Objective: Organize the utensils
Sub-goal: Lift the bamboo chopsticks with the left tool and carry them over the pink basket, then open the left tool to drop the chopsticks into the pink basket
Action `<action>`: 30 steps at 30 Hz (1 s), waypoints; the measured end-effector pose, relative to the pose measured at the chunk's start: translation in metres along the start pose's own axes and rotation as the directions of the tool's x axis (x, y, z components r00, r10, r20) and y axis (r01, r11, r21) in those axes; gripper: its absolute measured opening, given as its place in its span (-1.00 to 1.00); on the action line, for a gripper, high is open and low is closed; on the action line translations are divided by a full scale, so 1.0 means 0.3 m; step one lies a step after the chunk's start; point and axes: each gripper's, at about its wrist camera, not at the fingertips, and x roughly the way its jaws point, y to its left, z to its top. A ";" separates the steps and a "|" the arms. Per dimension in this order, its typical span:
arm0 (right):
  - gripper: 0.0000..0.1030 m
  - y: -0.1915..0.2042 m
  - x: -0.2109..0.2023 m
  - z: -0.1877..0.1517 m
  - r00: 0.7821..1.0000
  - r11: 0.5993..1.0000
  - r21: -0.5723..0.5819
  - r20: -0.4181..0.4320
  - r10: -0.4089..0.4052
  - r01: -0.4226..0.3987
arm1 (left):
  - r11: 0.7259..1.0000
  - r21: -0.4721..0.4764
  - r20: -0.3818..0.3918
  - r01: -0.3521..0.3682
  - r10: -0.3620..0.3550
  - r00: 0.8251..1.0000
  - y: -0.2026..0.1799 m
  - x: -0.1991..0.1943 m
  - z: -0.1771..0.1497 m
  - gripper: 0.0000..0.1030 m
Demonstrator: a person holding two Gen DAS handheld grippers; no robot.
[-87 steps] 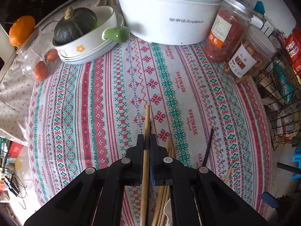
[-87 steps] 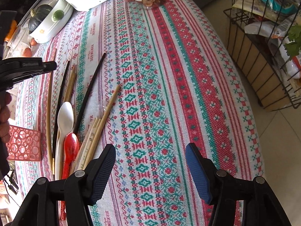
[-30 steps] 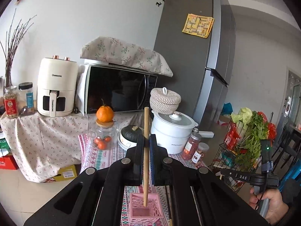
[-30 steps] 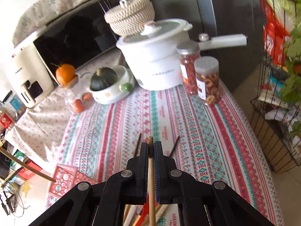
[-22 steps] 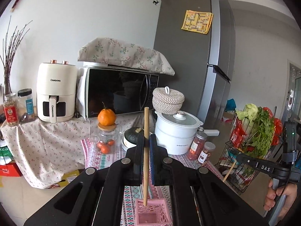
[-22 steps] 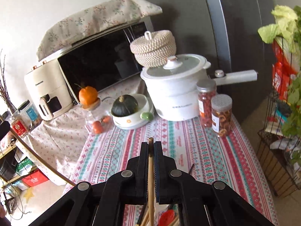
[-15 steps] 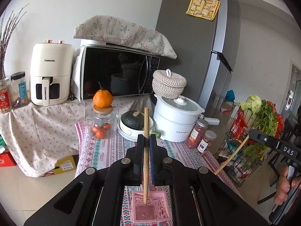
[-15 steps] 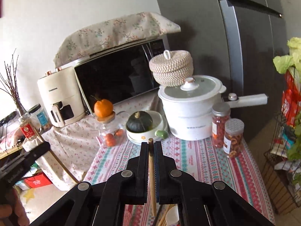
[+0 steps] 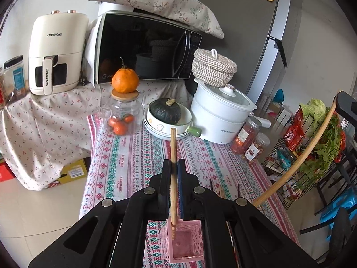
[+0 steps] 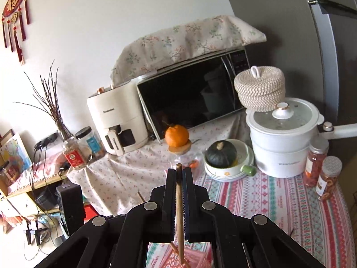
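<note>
Striped cloth-covered surface (image 9: pixel 125 156) carries one pink perforated basket (image 9: pixel 186 241). Left tongs (image 9: pixel 173 178) clamp one wooden chopstick (image 9: pixel 173 178), long axis upright, lower tip inside basket. Right tongs (image 10: pixel 178 192) clamp second chopstick (image 10: pixel 179 212), also upright, lower tip over basket. Two chopsticks held, one each.

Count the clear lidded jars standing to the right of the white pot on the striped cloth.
2: a taller clear jar of red contents beside the white lidded cooking pot, and a shorter clear jar of brown snacks just in front of it. Others may be hidden.
</note>
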 end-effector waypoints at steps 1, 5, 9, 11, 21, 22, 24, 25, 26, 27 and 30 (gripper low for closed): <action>-0.94 -0.003 0.032 -0.017 1.000 1.000 0.006 -0.027 -0.005 0.005 | 1.000 0.001 -0.006 0.004 -0.004 1.000 0.000 0.004 -0.001 -0.89; -0.93 -0.043 0.140 -0.093 0.994 0.999 0.047 -0.113 -0.005 0.010 | 1.000 0.000 -0.017 -0.012 0.012 1.000 0.000 0.019 -0.009 -0.89; -0.93 -0.087 0.215 -0.133 0.985 0.997 0.062 -0.172 -0.025 0.036 | 1.000 -0.014 -0.033 -0.010 0.009 0.999 0.008 0.037 -0.011 -0.89; -0.93 -0.112 0.245 -0.145 0.980 0.996 0.075 -0.196 -0.033 0.049 | 1.000 -0.014 -0.039 -0.014 0.013 0.999 0.008 0.046 -0.012 -0.89; -0.82 -0.189 0.281 -0.150 0.977 0.988 0.143 -0.213 -0.031 0.062 | 1.000 0.005 -0.051 -0.019 0.020 0.999 -0.003 0.043 -0.015 -0.87; -0.82 -0.191 0.282 -0.150 0.977 0.987 0.146 -0.212 -0.030 0.062 | 1.000 0.004 -0.054 -0.016 0.016 0.998 -0.003 0.042 -0.016 -0.86; -0.82 -0.196 0.280 -0.150 0.977 0.988 0.148 -0.211 -0.016 0.048 | 1.000 -0.001 -0.060 -0.012 0.012 0.998 -0.005 0.041 -0.018 -0.80; -0.81 -0.196 0.279 -0.149 0.977 0.988 0.148 -0.212 -0.014 0.047 | 1.000 0.000 -0.060 -0.014 0.014 0.998 -0.007 0.039 -0.020 -0.69; -0.81 -0.197 0.277 -0.148 0.977 0.988 0.147 -0.213 -0.016 0.048 | 1.000 0.003 -0.056 -0.015 0.015 0.998 -0.009 0.036 -0.022 -0.48; -0.81 -0.199 0.274 -0.148 0.977 0.988 0.146 -0.213 -0.017 0.049 | 1.000 0.006 -0.050 -0.016 0.016 0.999 -0.013 0.032 -0.024 -0.36; -0.75 -0.208 0.262 -0.142 0.978 0.988 0.149 -0.208 -0.016 0.048 | 1.000 0.010 -0.029 -0.017 0.017 0.999 -0.020 0.016 -0.026 0.03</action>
